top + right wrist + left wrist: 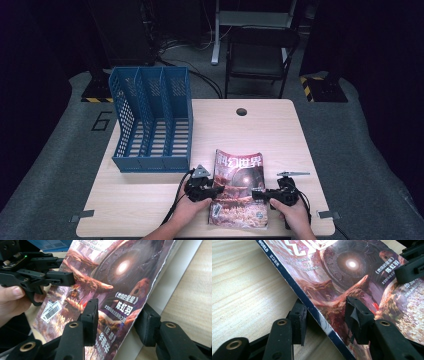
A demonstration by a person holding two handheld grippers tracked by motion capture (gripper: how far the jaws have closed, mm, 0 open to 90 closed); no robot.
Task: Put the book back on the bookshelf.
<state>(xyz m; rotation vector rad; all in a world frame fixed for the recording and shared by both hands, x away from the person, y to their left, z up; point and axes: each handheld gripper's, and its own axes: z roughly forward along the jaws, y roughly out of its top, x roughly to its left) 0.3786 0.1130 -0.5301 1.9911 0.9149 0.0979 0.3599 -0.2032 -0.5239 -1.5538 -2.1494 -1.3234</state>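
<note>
A blue plastic three-slot file rack stands at the far left of the pale wooden counter. Near the front edge, a glossy magazine with a reddish science-fiction cover lies between both hands. The left gripper straddles the magazine's spine edge, its fingers partly open: one sits on the counter side, the other rests on the cover. The right gripper straddles the opposite edge, fingers also part open, one over the cover, one beyond the page edge; no firm clamp shows.
</note>
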